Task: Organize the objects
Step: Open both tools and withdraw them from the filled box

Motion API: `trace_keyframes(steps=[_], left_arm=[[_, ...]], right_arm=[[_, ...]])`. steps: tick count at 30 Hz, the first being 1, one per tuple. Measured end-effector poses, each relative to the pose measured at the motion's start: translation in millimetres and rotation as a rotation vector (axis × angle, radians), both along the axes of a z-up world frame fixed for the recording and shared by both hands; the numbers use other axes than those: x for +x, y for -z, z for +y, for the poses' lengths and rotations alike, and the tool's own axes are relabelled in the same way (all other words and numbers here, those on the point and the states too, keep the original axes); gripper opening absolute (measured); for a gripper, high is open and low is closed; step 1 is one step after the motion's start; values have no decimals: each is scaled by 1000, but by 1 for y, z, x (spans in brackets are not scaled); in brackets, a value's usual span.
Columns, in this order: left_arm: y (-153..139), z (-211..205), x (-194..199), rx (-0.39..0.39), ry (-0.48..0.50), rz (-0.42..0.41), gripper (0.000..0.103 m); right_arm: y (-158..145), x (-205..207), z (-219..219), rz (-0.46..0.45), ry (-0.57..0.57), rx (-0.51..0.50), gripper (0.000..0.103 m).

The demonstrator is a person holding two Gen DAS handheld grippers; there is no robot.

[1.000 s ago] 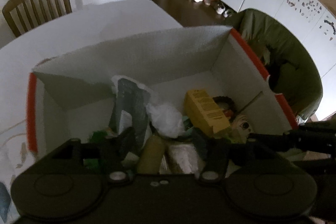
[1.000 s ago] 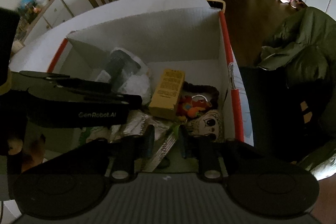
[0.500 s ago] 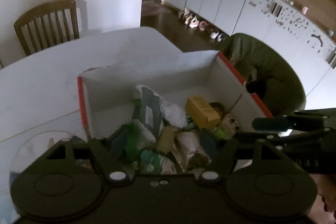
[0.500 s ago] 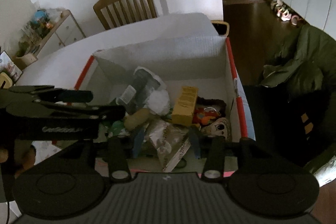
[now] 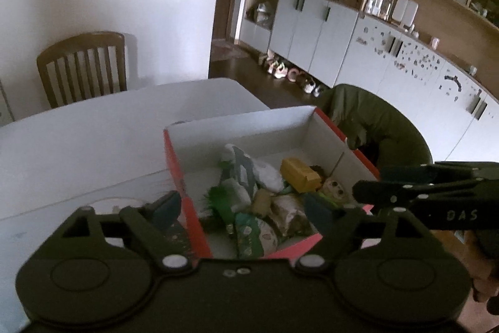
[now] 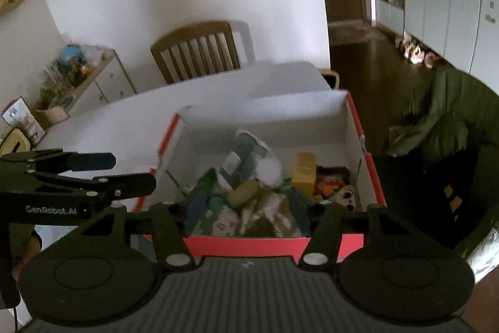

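A red-and-white cardboard box (image 5: 246, 127) (image 6: 352, 127) stands on the white table (image 5: 93, 127), filled with several loose items: a yellow carton (image 5: 299, 173) (image 6: 304, 169), a white plastic bag (image 5: 268, 175) (image 6: 268, 169), green packets (image 5: 223, 202), a doll face (image 6: 349, 197). My left gripper (image 5: 246, 209) is open and empty, above the box's near left corner. My right gripper (image 6: 246, 209) is open and empty, above the box's near wall. Each gripper shows from the side in the other's view, the right (image 5: 371, 183) and the left (image 6: 131, 170).
A wooden chair (image 5: 82, 67) (image 6: 196, 52) stands at the table's far side. A chair draped with a green jacket (image 5: 374, 127) (image 6: 443, 120) is right of the box. White cabinets (image 5: 358, 33) line the far wall, and a low shelf (image 6: 78, 77) stands at the left.
Both grippers have pulled back and up out of the box, so the whole box and more of the room now show. Both stay open and empty.
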State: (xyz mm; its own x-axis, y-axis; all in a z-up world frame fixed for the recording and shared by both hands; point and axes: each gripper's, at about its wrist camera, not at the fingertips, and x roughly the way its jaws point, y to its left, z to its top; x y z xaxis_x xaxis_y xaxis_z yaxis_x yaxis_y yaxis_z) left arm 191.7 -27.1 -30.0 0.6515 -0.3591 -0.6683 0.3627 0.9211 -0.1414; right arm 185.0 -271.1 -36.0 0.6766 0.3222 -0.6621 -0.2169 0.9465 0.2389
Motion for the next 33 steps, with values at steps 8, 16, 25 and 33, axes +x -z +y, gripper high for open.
trace_keyframes(steps=[8, 16, 25, 33], left_arm=[[-13, 28, -29, -24, 20, -66, 103], [-16, 47, -46, -47, 25, -81, 103], [-16, 61, -63, -31, 33, -104, 103], [-13, 69, -70, -13, 46, -108, 103]], right_arm=[[-17, -36, 16, -102, 15, 62, 84], [-22, -69, 33, -169, 40, 77, 93], [-24, -95, 46, -217, 101, 63, 102], [-21, -107, 54, -194, 163, 51, 102]])
